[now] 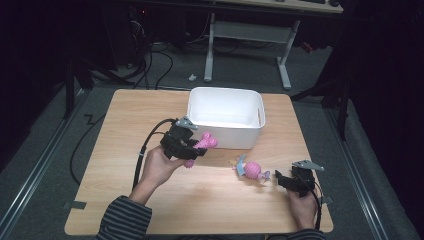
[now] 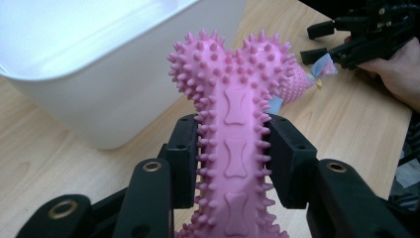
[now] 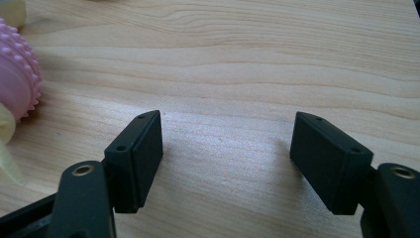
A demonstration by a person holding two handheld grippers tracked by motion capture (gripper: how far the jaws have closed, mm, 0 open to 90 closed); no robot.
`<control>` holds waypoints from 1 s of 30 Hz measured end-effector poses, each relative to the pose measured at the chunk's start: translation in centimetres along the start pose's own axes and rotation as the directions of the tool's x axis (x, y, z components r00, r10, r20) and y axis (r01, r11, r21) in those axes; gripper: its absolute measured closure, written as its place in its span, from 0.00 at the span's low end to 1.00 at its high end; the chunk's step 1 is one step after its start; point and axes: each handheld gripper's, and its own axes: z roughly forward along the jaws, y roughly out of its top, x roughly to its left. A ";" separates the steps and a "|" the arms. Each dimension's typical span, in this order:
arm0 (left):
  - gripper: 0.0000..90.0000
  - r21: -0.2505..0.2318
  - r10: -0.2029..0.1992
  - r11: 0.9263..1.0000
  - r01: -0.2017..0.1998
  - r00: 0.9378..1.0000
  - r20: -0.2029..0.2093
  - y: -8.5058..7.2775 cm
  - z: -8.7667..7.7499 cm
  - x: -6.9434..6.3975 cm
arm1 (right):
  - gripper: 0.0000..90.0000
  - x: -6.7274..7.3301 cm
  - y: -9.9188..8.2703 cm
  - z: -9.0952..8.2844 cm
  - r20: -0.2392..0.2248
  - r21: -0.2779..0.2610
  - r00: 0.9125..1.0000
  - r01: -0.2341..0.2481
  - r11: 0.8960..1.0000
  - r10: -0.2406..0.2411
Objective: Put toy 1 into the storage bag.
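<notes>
- Pink spiked bone, one, clamped in left gripper, long axis pointing toward the one white bin.
- Right gripper gapes empty beside one pink ball toy.

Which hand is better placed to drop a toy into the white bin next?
Left: the left gripper already clamps the pink bone beside the white bin. The right gripper is open.

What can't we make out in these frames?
- Lower end of the pink spiky bone: cut off by the bottom edge in the left gripper view, behind the left gripper in the high view.
- Second pink toy: too small in the high view, cropped by the left edge in the right gripper view.
- White bin floor: near wall hides part.
</notes>
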 end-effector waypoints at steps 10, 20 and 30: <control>0.66 -0.021 -0.015 1.000 0.014 1.000 -0.012 2.7 -0.9 1.3 | 0.32 0.0 0.0 0.0 -0.008 0.001 1.000 0.004 1.000 -0.004; 0.66 -0.002 0.028 1.000 -0.028 0.999 -0.022 5.7 -0.7 1.9 | 0.32 0.0 0.0 0.0 -0.008 0.001 1.000 0.008 1.000 -0.008; 0.66 0.035 0.066 0.997 -0.064 0.997 -0.046 8.4 0.5 2.6 | 0.32 0.0 0.0 0.0 -0.008 0.001 1.000 0.007 1.000 -0.007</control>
